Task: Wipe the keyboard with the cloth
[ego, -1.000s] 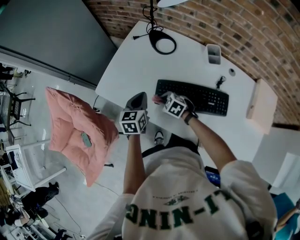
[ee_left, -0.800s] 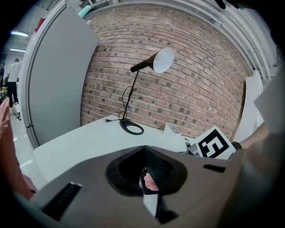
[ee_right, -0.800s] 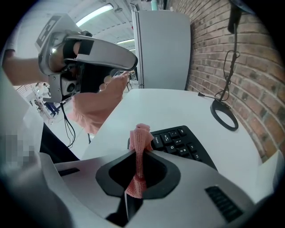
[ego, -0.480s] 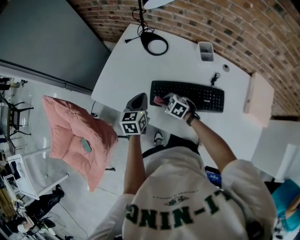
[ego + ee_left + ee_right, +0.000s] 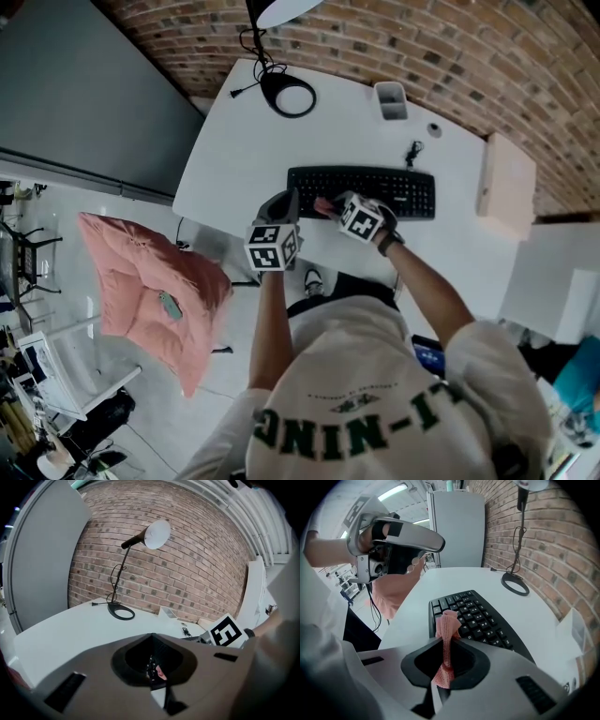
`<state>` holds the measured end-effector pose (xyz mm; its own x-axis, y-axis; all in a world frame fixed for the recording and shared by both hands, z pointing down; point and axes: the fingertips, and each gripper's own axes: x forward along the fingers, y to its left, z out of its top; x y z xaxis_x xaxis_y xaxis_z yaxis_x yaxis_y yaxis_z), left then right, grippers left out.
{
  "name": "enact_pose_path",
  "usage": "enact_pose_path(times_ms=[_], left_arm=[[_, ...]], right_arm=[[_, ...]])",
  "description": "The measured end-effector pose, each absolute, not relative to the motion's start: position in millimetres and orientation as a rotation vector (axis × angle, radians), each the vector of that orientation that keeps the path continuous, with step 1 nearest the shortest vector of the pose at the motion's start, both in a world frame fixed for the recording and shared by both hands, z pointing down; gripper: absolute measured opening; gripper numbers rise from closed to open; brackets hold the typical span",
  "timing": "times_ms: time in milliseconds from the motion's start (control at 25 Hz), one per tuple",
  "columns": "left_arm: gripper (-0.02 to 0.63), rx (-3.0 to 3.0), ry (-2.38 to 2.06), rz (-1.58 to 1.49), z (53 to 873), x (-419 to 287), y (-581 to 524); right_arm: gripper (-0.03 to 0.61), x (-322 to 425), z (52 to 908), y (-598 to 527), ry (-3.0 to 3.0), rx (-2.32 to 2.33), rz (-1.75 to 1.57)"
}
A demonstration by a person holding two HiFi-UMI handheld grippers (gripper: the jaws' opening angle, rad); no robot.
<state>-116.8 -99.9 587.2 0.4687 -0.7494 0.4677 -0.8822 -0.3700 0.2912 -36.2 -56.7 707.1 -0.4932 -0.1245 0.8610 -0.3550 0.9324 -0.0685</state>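
Observation:
A black keyboard (image 5: 375,190) lies on the white desk (image 5: 234,150). My right gripper (image 5: 330,208) is shut on a pink cloth (image 5: 323,205), which rests on the keys near the keyboard's left end. In the right gripper view the cloth (image 5: 449,625) sticks up from between the jaws of the right gripper (image 5: 446,644), over the keyboard (image 5: 480,618). My left gripper (image 5: 280,202) hovers at the keyboard's front left corner, its jaws together and holding nothing. In the left gripper view, the left gripper (image 5: 153,640) points at the keyboard's left end.
A desk lamp with a ring base (image 5: 291,95) stands at the back left. A white pen holder (image 5: 391,99) and a small black item (image 5: 412,150) sit behind the keyboard. A beige box (image 5: 507,184) lies at the right. A pink cushion (image 5: 150,291) lies left, below the desk.
The right gripper has slid the cloth a little to the right along the keys from the keyboard's left edge. The left gripper has come closer to the keyboard's front edge.

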Motion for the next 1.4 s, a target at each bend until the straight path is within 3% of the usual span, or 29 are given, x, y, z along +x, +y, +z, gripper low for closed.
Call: enact_pose_path(times_ms=[1400], left_arm=[[0.002,2.376,-1.023,0.407,593.6,22.8,-115.5]], right_arm=[[0.021,105.1,706.0,-56.9,-1.977,0.658,0.466]])
